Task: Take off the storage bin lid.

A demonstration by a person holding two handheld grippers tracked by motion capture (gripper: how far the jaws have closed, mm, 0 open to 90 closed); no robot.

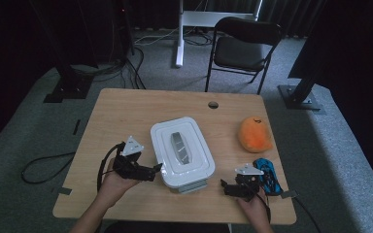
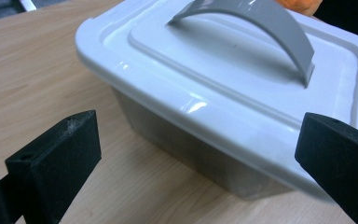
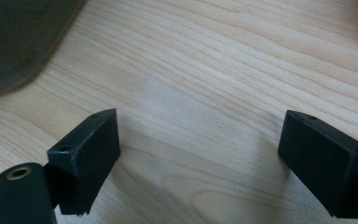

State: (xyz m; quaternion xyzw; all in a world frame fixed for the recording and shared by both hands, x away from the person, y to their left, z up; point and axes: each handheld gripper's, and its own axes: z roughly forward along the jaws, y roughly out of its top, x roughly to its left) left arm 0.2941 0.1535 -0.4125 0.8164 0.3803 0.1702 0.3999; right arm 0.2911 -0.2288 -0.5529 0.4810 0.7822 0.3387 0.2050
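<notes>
A white lidded plastic box (image 1: 182, 149) with a grey arched handle (image 1: 180, 146) sits in the middle of the wooden table (image 1: 126, 109). My left gripper (image 1: 156, 170) is open at the box's near left corner. In the left gripper view the box (image 2: 223, 84) and its handle (image 2: 261, 28) lie just beyond the wide-apart jaws, with the lid rim close to the right jaw. My right gripper (image 1: 226, 188) is open, low over bare table to the right of the box. The right gripper view has a grey box corner (image 3: 18, 42) at the upper left, wood between the jaws.
An orange plush toy (image 1: 255, 133) lies on the table's right side. A blue object (image 1: 267, 174) rests near the right edge, beside my right hand. A round cable hole (image 1: 213, 104) sits near the far edge. A black folding chair (image 1: 243, 46) stands beyond the table.
</notes>
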